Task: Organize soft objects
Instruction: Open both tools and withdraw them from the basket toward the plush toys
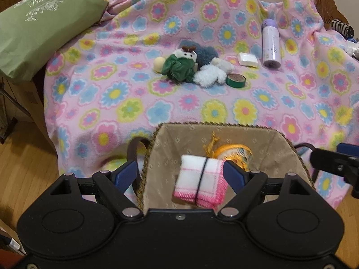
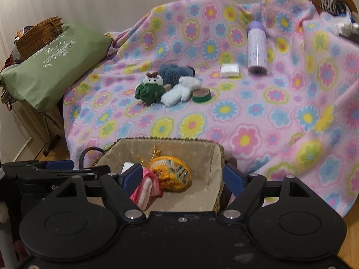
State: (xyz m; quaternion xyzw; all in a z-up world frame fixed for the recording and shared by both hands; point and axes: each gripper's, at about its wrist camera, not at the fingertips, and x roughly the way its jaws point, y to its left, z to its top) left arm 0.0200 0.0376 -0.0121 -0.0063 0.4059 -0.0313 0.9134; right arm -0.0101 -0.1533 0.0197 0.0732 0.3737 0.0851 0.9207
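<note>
A fabric-lined basket (image 1: pixel 289 154) (image 2: pixel 211 150) stands against the flowered blanket's front. Inside lie an orange pouch (image 1: pixel 237 154) (image 2: pixel 172 174) and a folded white-and-pink cloth (image 1: pixel 197 179) (image 2: pixel 145 188) standing tilted on edge. My left gripper (image 1: pixel 179 168) is open and straddles the basket's left wall, its right finger beside the cloth. My right gripper (image 2: pixel 182 170) is open over the basket, with the cloth leaning by its left finger and its right finger outside the right wall. On the blanket lie a green-dressed doll (image 1: pixel 179 66) (image 2: pixel 150 89), a blue fluffy item (image 1: pixel 206 52) (image 2: pixel 172 72) and a white fluffy item (image 1: pixel 211 74) (image 2: pixel 177 93).
On the blanket there are also a green tape roll (image 1: pixel 235 80) (image 2: pixel 202 95), a white packet (image 1: pixel 248 60) (image 2: pixel 229 70), a purple bottle (image 1: pixel 271 44) (image 2: pixel 257 49) and a pale ball (image 1: pixel 158 63). A green pillow (image 1: pixel 42 29) (image 2: pixel 56 65) lies left and a wicker basket (image 2: pixel 40 33) behind it. The floor is wood.
</note>
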